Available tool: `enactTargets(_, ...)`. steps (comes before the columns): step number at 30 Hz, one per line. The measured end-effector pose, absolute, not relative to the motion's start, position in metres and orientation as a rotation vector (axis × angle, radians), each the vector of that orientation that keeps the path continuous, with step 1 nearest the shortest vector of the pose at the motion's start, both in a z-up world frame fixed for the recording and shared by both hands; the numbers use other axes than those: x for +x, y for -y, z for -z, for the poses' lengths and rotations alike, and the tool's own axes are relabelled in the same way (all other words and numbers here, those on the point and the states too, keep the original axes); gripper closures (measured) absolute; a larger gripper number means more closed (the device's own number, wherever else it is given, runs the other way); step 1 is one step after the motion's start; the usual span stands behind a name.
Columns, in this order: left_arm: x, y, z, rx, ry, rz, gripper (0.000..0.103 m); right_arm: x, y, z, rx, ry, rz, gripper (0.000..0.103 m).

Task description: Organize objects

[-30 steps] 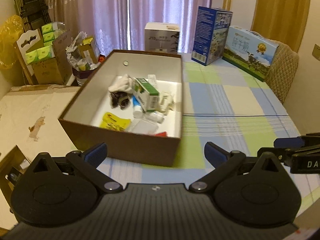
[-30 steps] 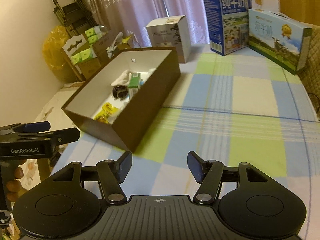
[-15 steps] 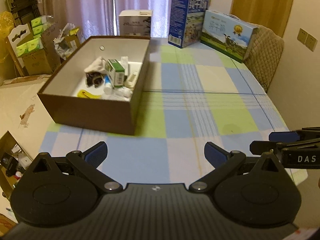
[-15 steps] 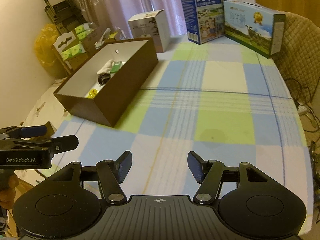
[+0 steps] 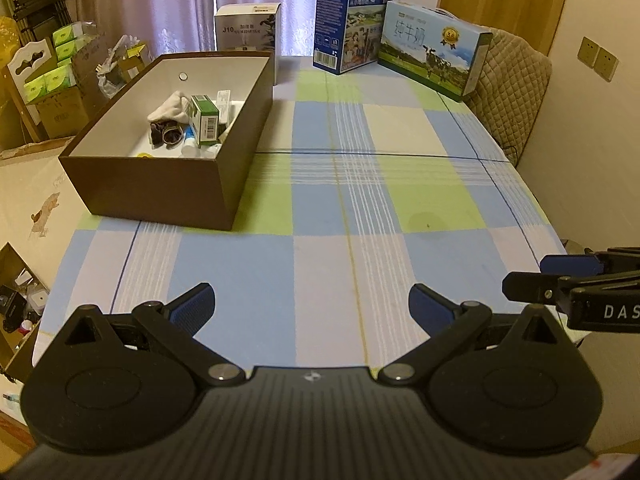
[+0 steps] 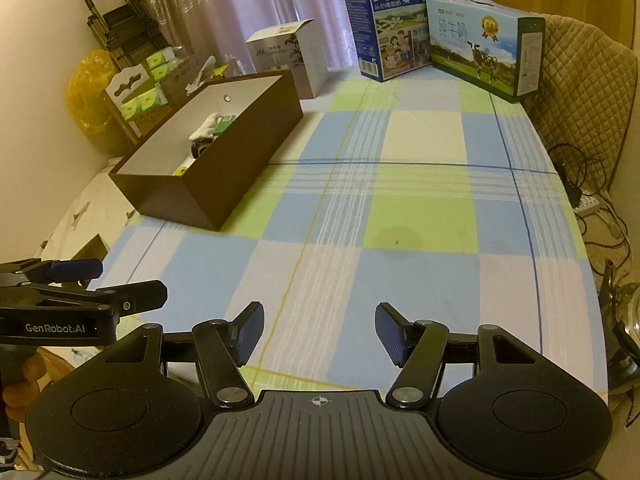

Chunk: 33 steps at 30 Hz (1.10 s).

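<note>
A brown box (image 5: 168,184), seen at the upper left of both wrist views, is set on the checked tablecloth (image 5: 360,208); small items, among them a green carton (image 5: 205,119) and a white cloth (image 5: 170,106), are gathered inside it, presumably as the sorted collection. The left gripper (image 5: 310,308) and right gripper (image 6: 319,334) are held low over bare cloth, well apart from the box, jaws wide and empty. Three tall cartons are lined along the far edge.
</note>
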<state>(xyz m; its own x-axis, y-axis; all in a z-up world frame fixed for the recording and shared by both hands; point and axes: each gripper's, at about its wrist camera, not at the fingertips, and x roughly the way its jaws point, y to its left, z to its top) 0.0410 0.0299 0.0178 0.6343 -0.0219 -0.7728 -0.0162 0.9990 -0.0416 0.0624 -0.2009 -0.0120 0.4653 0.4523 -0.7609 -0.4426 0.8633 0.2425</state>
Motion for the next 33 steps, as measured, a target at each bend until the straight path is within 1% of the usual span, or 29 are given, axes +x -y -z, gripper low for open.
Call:
enactTargets(14,0.026,-0.019,-0.016,-0.041,-0.884,0.015,0.001,0.045,0.211,0.012,0.015,-0.938,-0.543,0.044)
enactTargets(33,0.023,-0.023,-0.016,-0.037,-0.884,0.019,0.001,0.046,0.202,0.011,0.019,-0.944,-0.548,0.044)
